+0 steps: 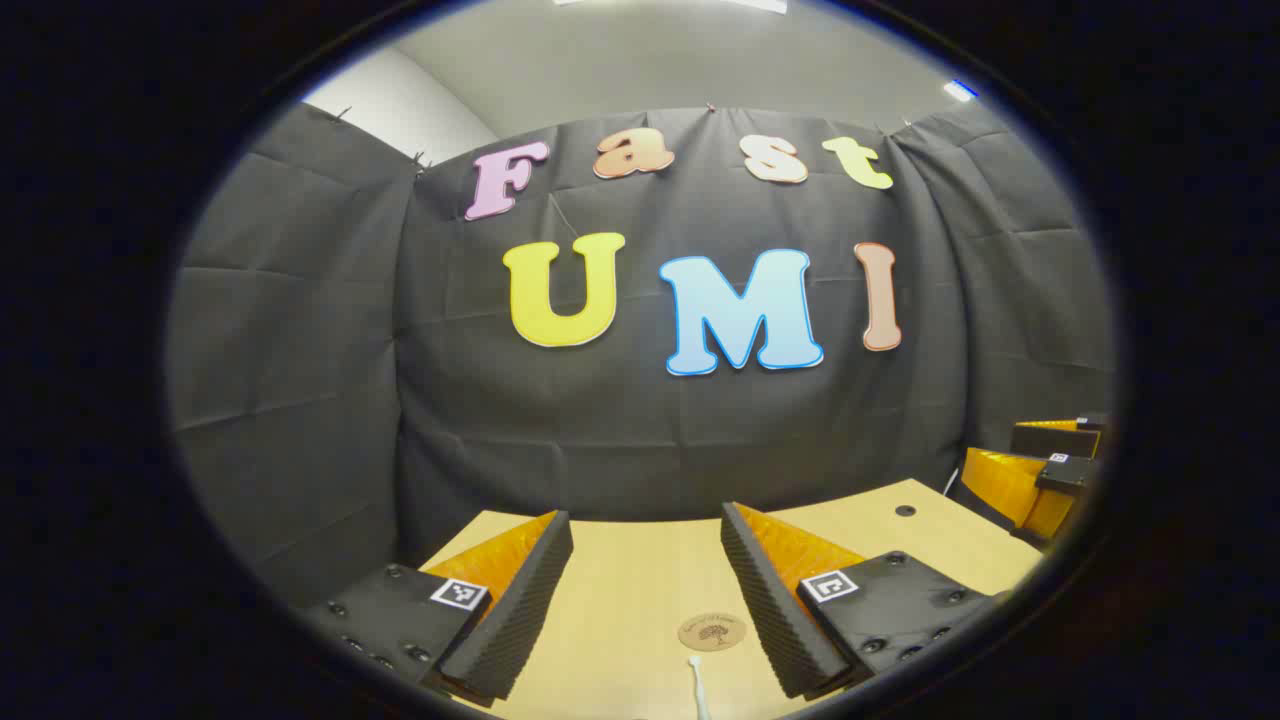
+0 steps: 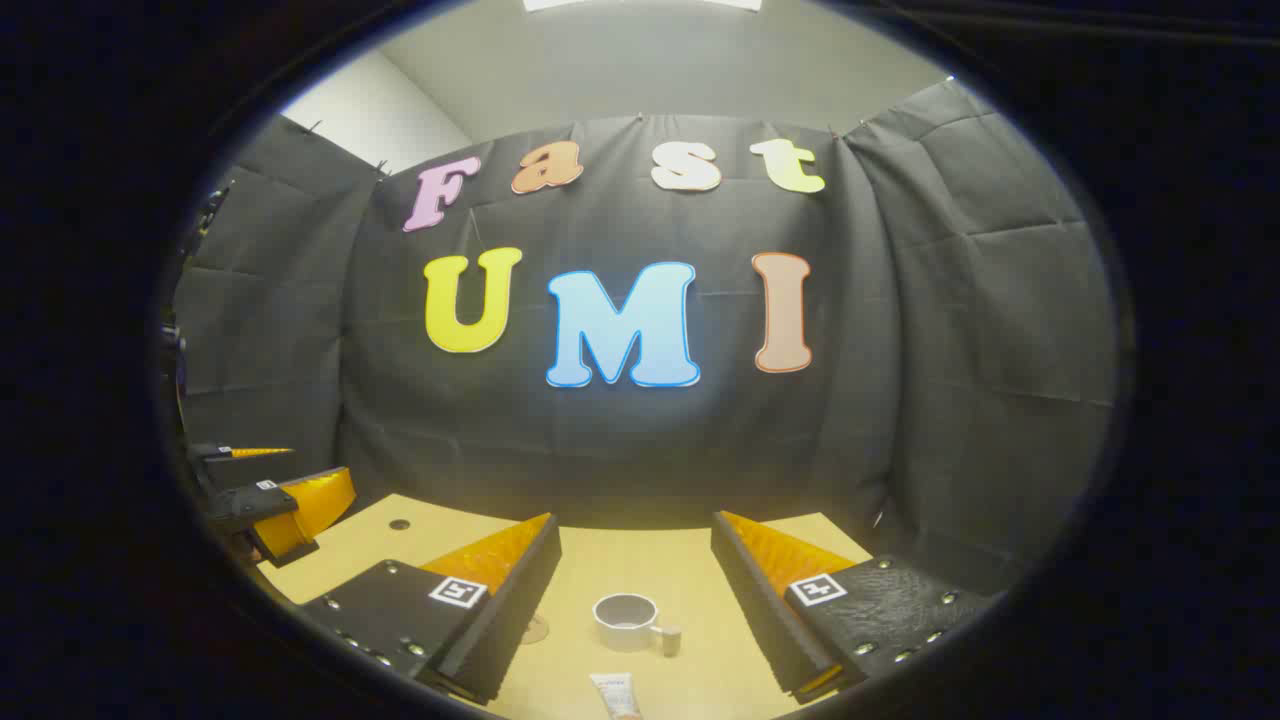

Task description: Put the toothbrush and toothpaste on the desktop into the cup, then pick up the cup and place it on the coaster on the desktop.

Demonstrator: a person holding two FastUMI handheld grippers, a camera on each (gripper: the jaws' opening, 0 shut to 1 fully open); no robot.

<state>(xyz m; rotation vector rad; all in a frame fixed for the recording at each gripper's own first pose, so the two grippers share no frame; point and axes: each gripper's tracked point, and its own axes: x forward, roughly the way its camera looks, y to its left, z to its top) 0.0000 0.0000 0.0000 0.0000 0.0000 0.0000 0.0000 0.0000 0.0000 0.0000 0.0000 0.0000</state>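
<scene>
We are holding both tongs apart and empty above the bench; left tongs are framing one coaster and one toothbrush tip near it; right tongs are framing one cup with one toothpaste tube just before it; we are judging it best to lower squarely over each item, closing gently mid-body.

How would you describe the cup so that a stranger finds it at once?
Look at the wooden desktop before the black cloth wall. Between the right gripper's open fingers stands the cup, pale, round, open on top, with a handle. The toothpaste nearer the camera lies flat.
</scene>
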